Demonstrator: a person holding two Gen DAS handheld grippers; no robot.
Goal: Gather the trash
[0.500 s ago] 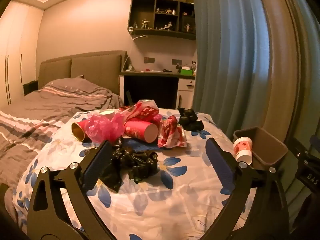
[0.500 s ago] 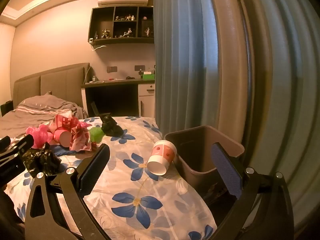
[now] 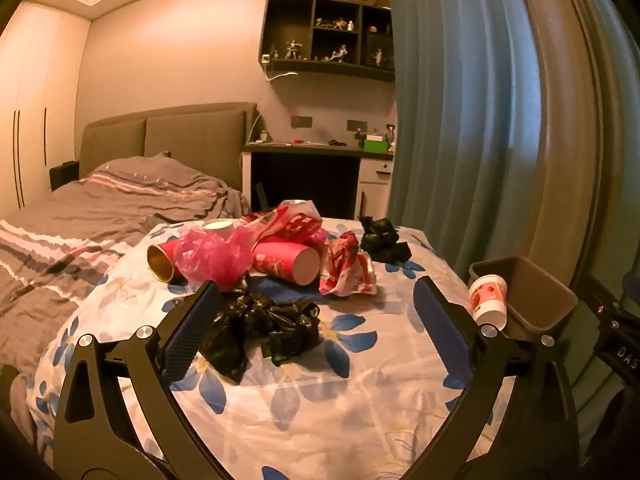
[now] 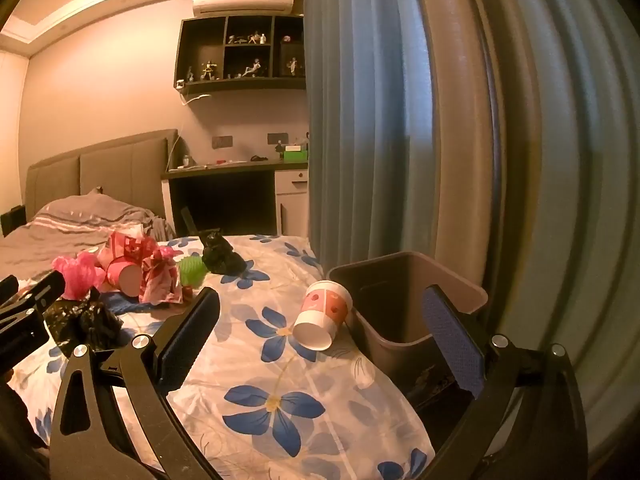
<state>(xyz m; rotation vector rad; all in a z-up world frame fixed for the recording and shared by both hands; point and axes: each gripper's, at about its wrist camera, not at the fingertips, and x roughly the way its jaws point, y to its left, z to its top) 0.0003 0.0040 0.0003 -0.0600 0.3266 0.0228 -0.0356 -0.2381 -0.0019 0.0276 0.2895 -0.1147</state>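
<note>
Left gripper [image 3: 316, 312]: black frame, two curved arms with triangular cut-outs at lower left and lower right of frame; silver round screw heads in pairs near each finger base; fingers [image 3: 192, 332] flat paddles faced with dark blue dimpled pads.

Right gripper [image 4: 320, 320]: same build; black forked arms, silver screws, blue textured pads [image 4: 452, 340]; white "DAS" lettering on black body at right edge of left wrist view.

Both tongs stand spread wide and empty, each tipped slightly below level. The left tongs [image 3: 316, 312] show blue-padded fingers [image 3: 188, 336] angling toward 1 and 11 o'clock, while the right tongs [image 4: 320, 320] mirror that pose, the left pair's black frame visible at 9 o'clock.
</note>
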